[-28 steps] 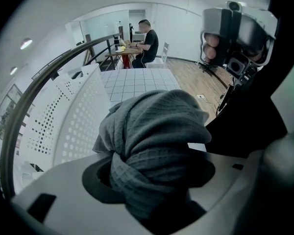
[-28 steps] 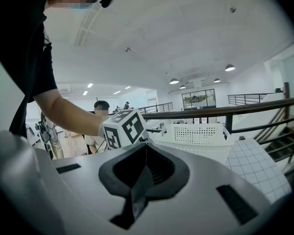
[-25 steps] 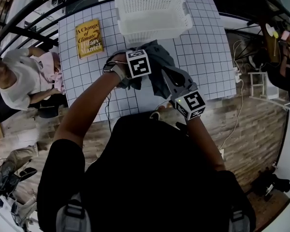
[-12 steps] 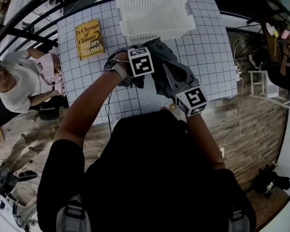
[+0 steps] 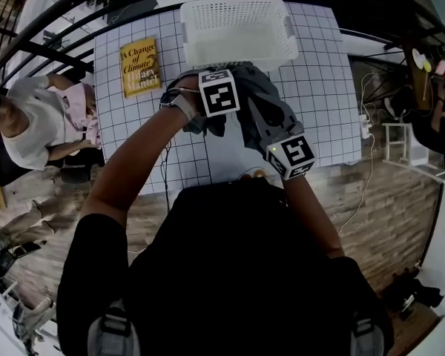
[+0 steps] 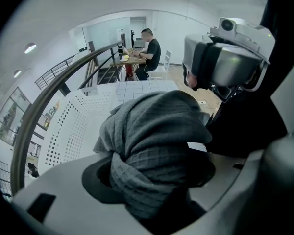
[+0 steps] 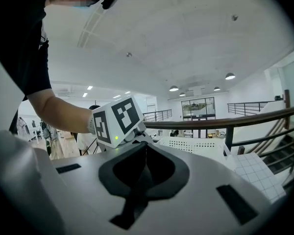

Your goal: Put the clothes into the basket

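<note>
A grey waffle-knit cloth (image 5: 246,89) hangs in the air just in front of the white perforated basket (image 5: 237,4), which stands at the far edge of the gridded table (image 5: 315,87). My left gripper (image 6: 150,181) is shut on a thick bunch of this cloth (image 6: 154,131), with the basket wall (image 6: 71,126) close behind on the left. The cloth's lower end drapes over the front of my right gripper (image 7: 146,151). Its jaws are pressed together, and no cloth shows between them in the right gripper view. The basket (image 7: 196,144) lies ahead of it.
A yellow book (image 5: 139,67) lies on the table's left part. A person in a white top (image 5: 30,128) sits left of the table. Dark railings run behind the basket. Wooden floor lies on the near side and to the right.
Both grippers and the grey cloth have moved a little farther from me, closer to the basket's near wall. The grip on the cloth looks the same.
</note>
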